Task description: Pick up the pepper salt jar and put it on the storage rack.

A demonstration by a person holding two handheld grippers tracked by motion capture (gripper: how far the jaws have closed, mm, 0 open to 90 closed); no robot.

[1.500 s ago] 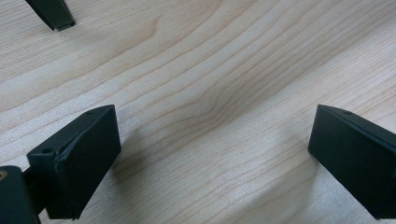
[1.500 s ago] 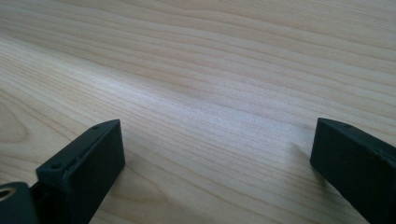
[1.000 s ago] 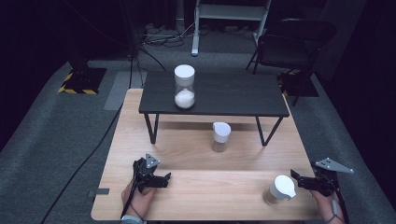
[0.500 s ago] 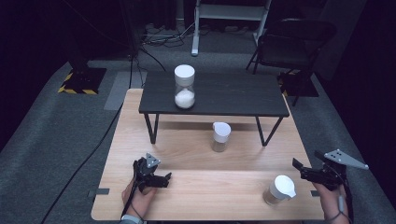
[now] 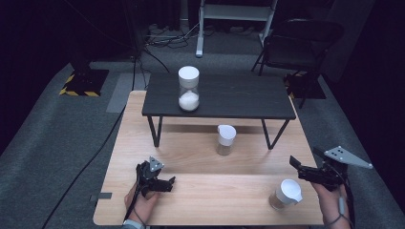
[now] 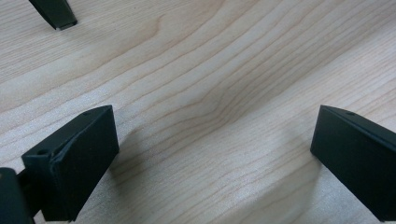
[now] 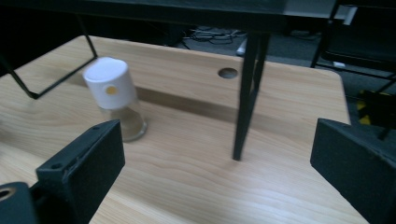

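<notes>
Near edge of the light wooden table (image 5: 205, 200): left gripper (image 5: 165, 183) low over the boards at front left, held in the person's left hand (image 5: 141, 200), wrist in from the bottom; its own view adds what the high view cannot, jaws spread wide with bare wood grain between them, gripping nothing, and a black foot of the low table at top left; right gripper (image 5: 298, 168) at the front right corner, held in the right hand (image 5: 329, 202), grey three-cornered plate on top, pointing toward table centre; jaws wide apart and empty; just beside it stands a clear glass jar with a white lid (image 5: 285, 194), apart from the jaws; the right gripper view looks past the open jaws to a second white-lidded clear jar (image 7: 114, 98) and a black leg of the small black low table (image 5: 217, 98), plus a round hole in the wood; high view places that second jar mid-table, under the low table's front edge; farthest, a white-capped hourglass with white sand (image 5: 188, 89) upright on the low table's top; behind, a dark folding chair (image 5: 298, 40).
</notes>
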